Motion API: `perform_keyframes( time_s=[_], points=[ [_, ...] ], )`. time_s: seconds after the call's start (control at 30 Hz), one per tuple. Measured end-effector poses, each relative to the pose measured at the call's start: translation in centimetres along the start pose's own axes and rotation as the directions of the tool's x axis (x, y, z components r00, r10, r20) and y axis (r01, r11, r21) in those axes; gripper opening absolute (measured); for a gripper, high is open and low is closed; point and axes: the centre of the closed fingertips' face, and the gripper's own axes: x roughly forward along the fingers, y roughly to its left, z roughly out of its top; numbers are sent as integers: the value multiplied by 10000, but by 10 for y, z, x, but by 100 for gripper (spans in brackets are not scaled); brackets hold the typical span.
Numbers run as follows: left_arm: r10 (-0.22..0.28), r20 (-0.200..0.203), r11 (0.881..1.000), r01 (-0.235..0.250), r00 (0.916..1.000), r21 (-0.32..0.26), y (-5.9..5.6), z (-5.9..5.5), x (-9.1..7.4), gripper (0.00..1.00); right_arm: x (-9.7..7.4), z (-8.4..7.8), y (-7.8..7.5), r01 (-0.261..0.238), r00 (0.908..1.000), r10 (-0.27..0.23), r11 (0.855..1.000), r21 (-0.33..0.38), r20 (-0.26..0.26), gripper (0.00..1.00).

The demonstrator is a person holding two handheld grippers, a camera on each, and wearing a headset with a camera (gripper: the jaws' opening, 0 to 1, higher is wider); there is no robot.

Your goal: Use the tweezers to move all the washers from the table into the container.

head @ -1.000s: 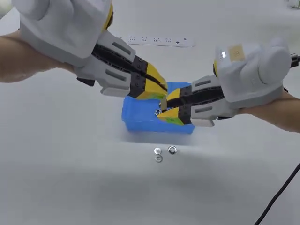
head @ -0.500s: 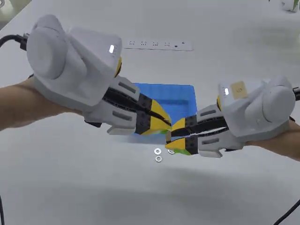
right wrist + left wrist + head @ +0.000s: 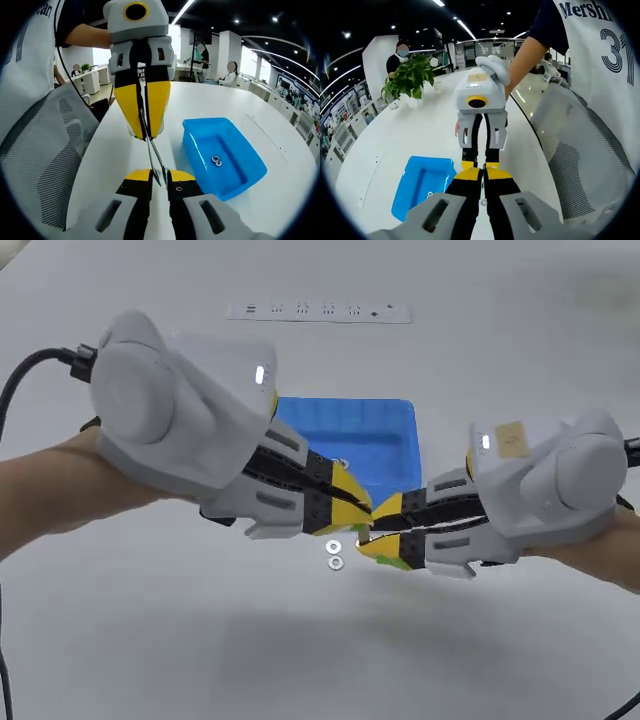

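Left gripper (image 3: 358,508) clamps the tweezers (image 3: 152,150), tines pinched between the right gripper's (image 3: 372,535) jaws, just beside two washers (image 3: 334,547) on the table (image 3: 150,640) by the container's (image 3: 345,405) near wall. We judge a pickup in hand; next we must straddle one washer and squeeze.

Bright, even overhead light, ceiling lights (image 3: 466,29) glared as streaks, soft shadows fell on the white table (image 3: 120,640), gripper views bulged at the edges, far background looked soft.
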Motion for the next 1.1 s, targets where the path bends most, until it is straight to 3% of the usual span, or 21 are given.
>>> perform_keyframes(
  time_s=[0.27,0.43,1.1],
  points=[
    [97,-29,9999,-98,9999,-105,6,-8,6,6,2,-6,-7,-61,10000,61,9998,197,10,12],
    [64,147,9996,-60,9999,-280,8,-6,6,6,2,-8,-7,-162,9999,161,9995,266,63,12],
    [-196,80,9987,199,9998,-470,8,-4,7,5,4,-10,-4,-606,9982,606,9981,-141,7,10]
  ],
)
